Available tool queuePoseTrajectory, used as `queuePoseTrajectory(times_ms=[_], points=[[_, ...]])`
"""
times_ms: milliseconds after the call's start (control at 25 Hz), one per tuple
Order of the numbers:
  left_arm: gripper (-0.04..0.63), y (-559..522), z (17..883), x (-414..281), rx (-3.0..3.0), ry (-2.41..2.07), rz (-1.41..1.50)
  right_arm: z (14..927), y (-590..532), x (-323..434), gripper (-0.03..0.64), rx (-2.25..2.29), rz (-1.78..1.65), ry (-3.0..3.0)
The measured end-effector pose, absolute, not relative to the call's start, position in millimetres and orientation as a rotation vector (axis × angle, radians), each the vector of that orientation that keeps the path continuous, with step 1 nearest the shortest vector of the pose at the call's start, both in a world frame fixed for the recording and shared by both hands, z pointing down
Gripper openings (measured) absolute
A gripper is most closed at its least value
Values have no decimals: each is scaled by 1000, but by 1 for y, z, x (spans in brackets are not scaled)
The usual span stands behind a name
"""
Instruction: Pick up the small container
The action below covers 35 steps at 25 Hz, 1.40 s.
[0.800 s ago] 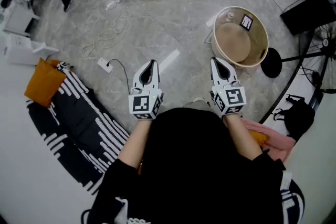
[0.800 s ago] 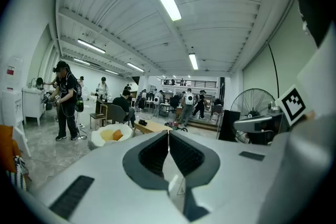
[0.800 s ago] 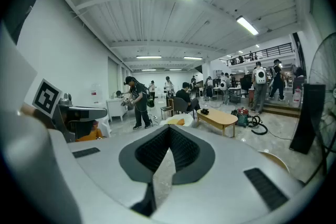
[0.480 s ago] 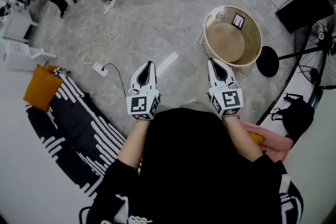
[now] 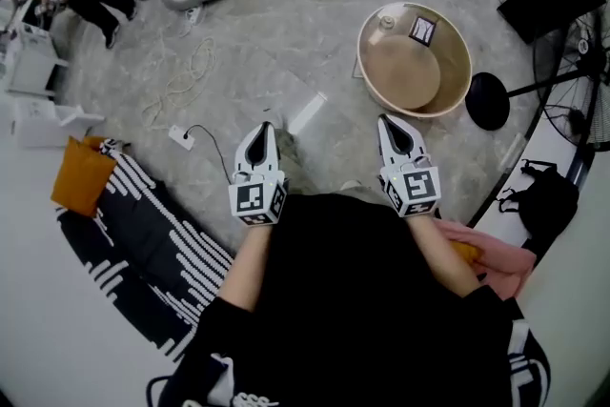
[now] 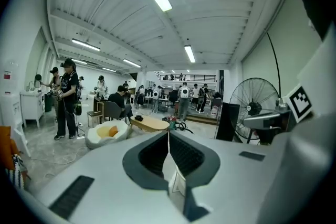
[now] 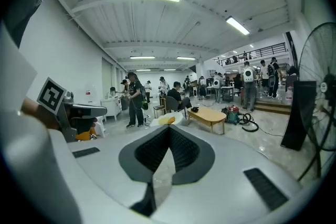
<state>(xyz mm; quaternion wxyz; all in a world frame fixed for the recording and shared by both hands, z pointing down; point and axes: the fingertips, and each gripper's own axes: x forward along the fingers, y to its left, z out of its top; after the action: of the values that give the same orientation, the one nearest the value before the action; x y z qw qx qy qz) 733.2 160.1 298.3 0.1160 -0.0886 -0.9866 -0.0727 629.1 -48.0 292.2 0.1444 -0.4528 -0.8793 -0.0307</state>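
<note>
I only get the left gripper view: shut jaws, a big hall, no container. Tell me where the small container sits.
Observer: The head view shows the small pale container inside a round beige tub on the grey floor, by the tub's far rim.
Operator: Give me the tub's side.
Observer: It lies ahead of the right gripper, farther from the left gripper.
Operator: Report the right jaws.
Observer: Together, with nothing between them.
</note>
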Motion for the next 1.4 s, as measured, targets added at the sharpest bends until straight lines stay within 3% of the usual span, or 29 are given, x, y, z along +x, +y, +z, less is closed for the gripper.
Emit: queuePoseTrajectory(times_ms=[320,840,1400], points=[[26,201,323,634,-109,-2907,-246,320,-18,562,14,-1173,-106,-2563],[26,373,323,391,187,-2920,-303,325,138,373,14,-955,-174,-2528],[26,483,336,314,405,-2848,-394,324,275,284,14,-874,-238,-2526]])
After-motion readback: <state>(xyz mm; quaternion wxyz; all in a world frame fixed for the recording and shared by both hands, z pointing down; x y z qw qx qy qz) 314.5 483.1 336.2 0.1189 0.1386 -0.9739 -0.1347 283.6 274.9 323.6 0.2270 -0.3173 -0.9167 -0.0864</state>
